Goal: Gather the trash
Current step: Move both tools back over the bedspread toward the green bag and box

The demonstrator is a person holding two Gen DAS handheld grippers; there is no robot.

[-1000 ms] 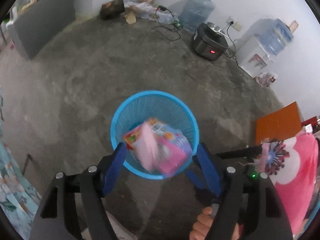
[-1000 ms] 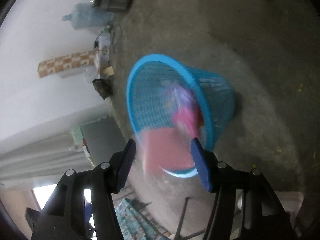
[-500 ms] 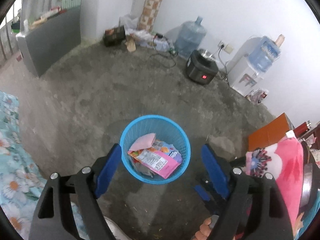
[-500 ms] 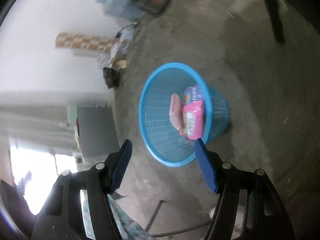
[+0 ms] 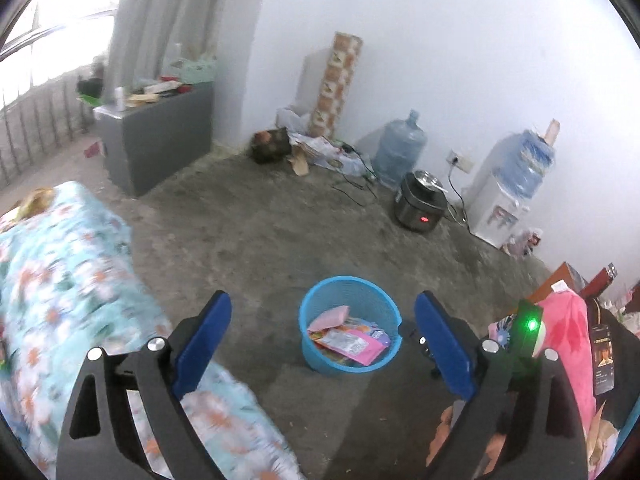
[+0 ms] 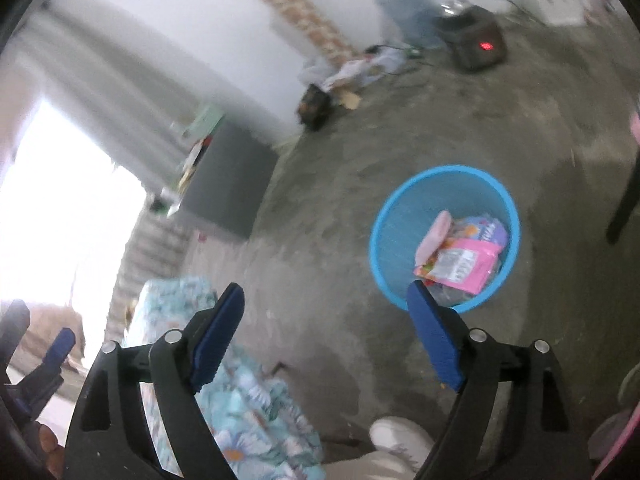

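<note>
A blue plastic basket [image 5: 384, 302] stands on the concrete floor; it also shows in the right wrist view [image 6: 384, 220]. Inside lie several wrappers, with a pink packet [image 5: 352, 346] on top, also seen in the right wrist view [image 6: 464, 266]. My left gripper [image 5: 322, 312] is open and empty, well above and back from the basket. My right gripper [image 6: 326, 300] is open and empty, up and to the left of the basket. The tip of the left gripper [image 6: 60, 344] shows at the right view's left edge.
A floral bedspread [image 5: 60, 280] fills the lower left. A pink floral cloth [image 5: 568, 340] hangs at right. A rice cooker [image 5: 420, 206], water jug [image 5: 398, 152], dispenser [image 5: 508, 200] and grey cabinet [image 5: 160, 136] line the walls. A shoe [image 6: 400, 436] is below.
The pink packets dropped from both open grippers into the basket. Both grippers then rose and pulled back, so the basket looks smaller and the bed has come into view.
</note>
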